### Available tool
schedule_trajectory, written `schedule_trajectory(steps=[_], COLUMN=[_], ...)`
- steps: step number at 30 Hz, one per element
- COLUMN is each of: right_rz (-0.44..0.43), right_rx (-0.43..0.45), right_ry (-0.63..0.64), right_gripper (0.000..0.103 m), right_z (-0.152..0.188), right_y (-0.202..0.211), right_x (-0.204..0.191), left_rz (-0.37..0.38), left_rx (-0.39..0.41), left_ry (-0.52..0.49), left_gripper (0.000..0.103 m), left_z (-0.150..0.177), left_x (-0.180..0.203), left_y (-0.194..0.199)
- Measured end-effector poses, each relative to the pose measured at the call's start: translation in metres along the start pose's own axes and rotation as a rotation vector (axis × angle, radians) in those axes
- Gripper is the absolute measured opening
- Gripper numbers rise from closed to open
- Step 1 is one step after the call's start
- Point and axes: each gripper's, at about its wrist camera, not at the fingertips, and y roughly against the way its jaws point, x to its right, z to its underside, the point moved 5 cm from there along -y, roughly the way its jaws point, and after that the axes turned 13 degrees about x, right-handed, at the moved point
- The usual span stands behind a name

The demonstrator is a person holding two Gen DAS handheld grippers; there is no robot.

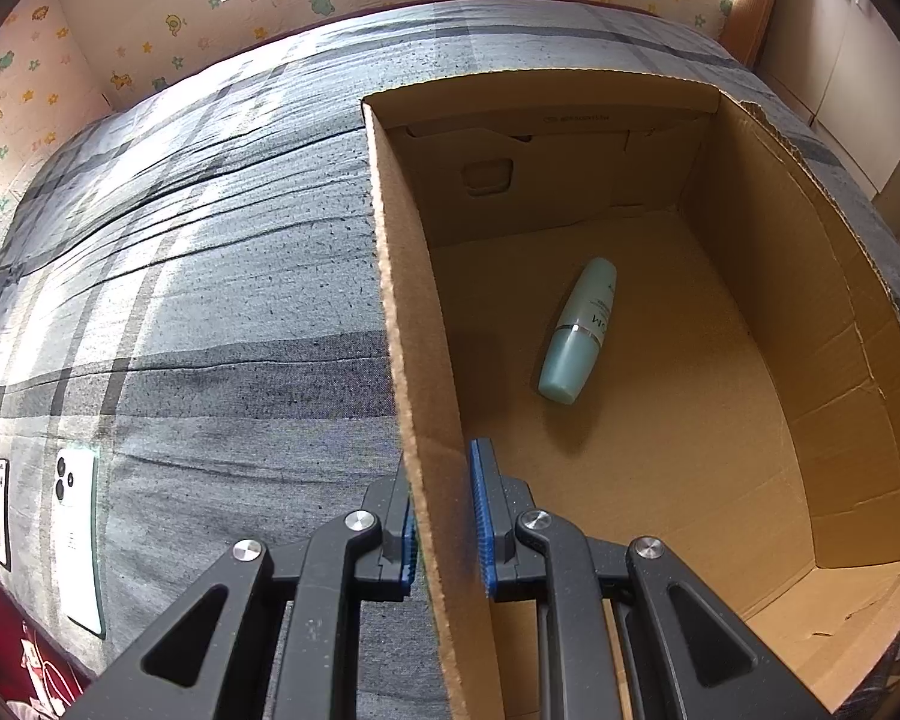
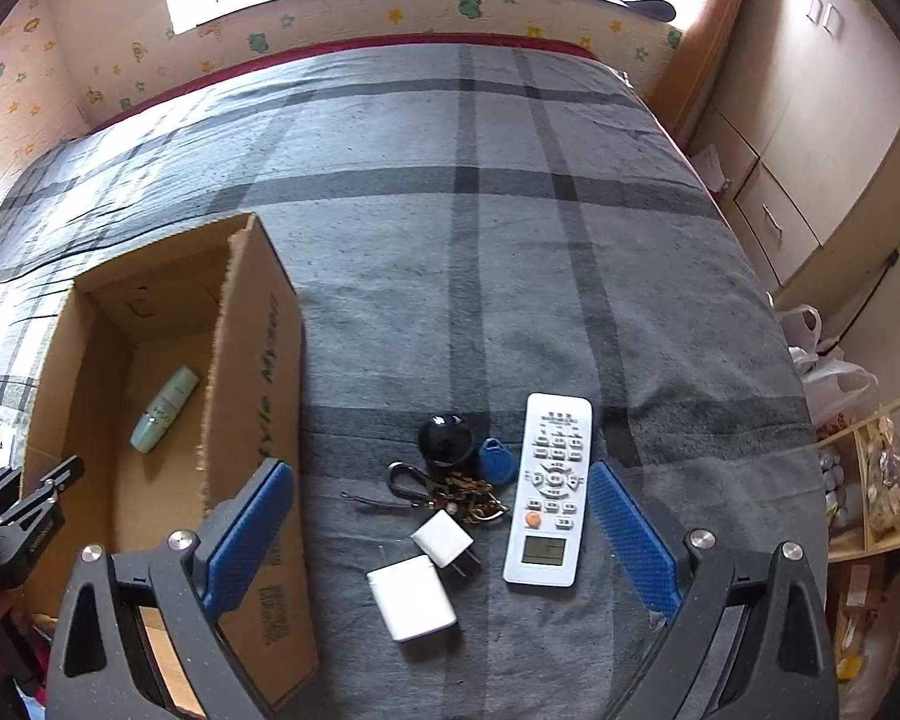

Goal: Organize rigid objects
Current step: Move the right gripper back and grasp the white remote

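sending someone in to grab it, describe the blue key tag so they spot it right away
On the grey plaid bed, right of the cardboard box, lies a small cluster of items. The blue key tag sits between the black round object and the white remote, the cluster's only blue item.

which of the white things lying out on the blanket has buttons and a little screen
The remote control, long and slim, at the right of the cluster. The plug adapter and the rounded case beside it are plain white, with no buttons or screen.
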Motion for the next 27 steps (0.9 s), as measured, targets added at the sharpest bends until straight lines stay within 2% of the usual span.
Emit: schedule_trajectory(steps=[12, 20, 23, 27], right_rz=[0.097, 0.108, 0.105, 0.086], right_rx=[-0.106, -0.163, -0.174, -0.192], right_ry=[-0.086, -0.107, -0.099, -0.091], right_gripper=[0.101, 0.1, 0.095, 0.084], right_z=[0.041, 0.06, 0.063, 0.066], right_y=[-0.065, -0.099, -0.107, -0.114], right_x=[0.059, 0.077, 0.08, 0.08], left_rz=[-0.003, -0.007, -0.009, -0.013], left_rx=[-0.003, -0.004, -0.003, -0.004], left_ry=[-0.006, -0.01, -0.013, -0.018], left_gripper=[0.016, 0.016, 0.016, 0.016], left_z=[0.001, 0.001, 0.001, 0.001], left_x=[-0.001, 0.0, 0.001, 0.003], left_y=[-0.001, -0.001, -0.001, -0.002])
